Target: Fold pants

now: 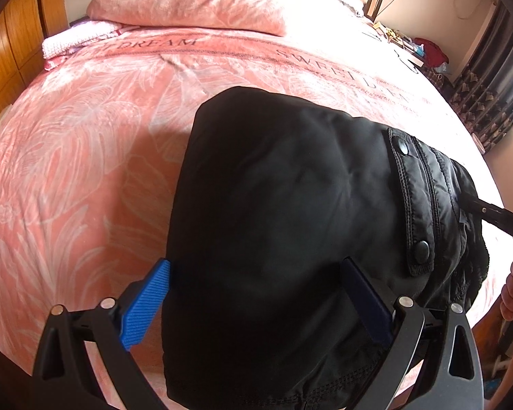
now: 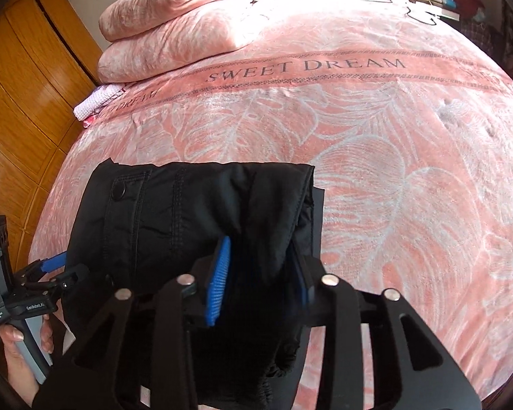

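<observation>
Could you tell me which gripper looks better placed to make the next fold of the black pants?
Probably the right gripper: black pants fabric sits bunched between its blue pads at the bundle's edge. The left gripper stands wide, merely straddling the pants on the pink blanket.

L gripper (image 1: 256,304) jaws spread wide, R gripper (image 2: 260,273) jaws part-closed, both angled down.

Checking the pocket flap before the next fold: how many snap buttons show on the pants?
2 on the pants: snap at the flap's far end, another at its near end. Others may be hidden.
</observation>
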Available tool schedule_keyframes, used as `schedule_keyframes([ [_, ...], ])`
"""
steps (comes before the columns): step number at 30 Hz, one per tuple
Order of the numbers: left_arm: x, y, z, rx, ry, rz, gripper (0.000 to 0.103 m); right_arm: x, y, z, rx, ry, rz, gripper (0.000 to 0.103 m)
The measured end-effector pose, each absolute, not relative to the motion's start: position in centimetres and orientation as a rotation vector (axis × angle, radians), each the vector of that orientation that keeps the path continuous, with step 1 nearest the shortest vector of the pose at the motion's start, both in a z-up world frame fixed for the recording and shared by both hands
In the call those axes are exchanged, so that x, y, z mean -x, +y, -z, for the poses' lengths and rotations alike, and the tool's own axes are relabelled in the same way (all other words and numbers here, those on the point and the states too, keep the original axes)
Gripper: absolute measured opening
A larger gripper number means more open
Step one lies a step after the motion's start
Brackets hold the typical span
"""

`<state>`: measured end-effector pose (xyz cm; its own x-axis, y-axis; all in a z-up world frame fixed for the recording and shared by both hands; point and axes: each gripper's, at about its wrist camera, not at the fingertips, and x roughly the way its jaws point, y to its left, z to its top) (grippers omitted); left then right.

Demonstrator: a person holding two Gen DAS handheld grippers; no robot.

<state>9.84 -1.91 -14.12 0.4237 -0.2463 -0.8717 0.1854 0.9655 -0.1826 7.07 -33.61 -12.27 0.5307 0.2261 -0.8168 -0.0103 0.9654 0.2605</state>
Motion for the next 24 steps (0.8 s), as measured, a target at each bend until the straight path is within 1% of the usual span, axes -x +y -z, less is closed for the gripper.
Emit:
schedule_keyframes([
  [1,-9.7,-1.8,14.1,0.063,1.103,0.271,0.099,-6.3,-33.7,11.8,-0.229,0.989,-0.141,0.054],
  [5,-8.6,-1.1,13.9,0.044,1.103,0.264,0.099,-3.1,-34.0,11.4,-0.218,1.005,-0.144,0.055],
  [10,-7.1,-0.5,14.1,0.05,1.114,0.258,0.099,-0.1,-33.9,12.8,-0.26,1.063,-0.179,0.055],
  [12,-6.7,-0.5,14.2,0.055,1.119,0.256,0.099,0.2,-33.6,13.5,-0.273,1.081,-0.188,0.047],
  [13,-6.5,-0.5,14.3,0.057,1.124,0.256,0.099,0.3,-33.4,13.8,-0.285,1.085,-0.199,0.041],
  [15,-6.3,-0.7,14.4,0.061,1.133,0.257,0.099,0.2,-33.3,14.0,-0.302,1.086,-0.197,0.036],
  [24,-5.0,-2.0,14.2,0.03,1.13,0.25,0.099,1.4,-32.3,13.0,-0.229,1.096,-0.138,0.034],
])
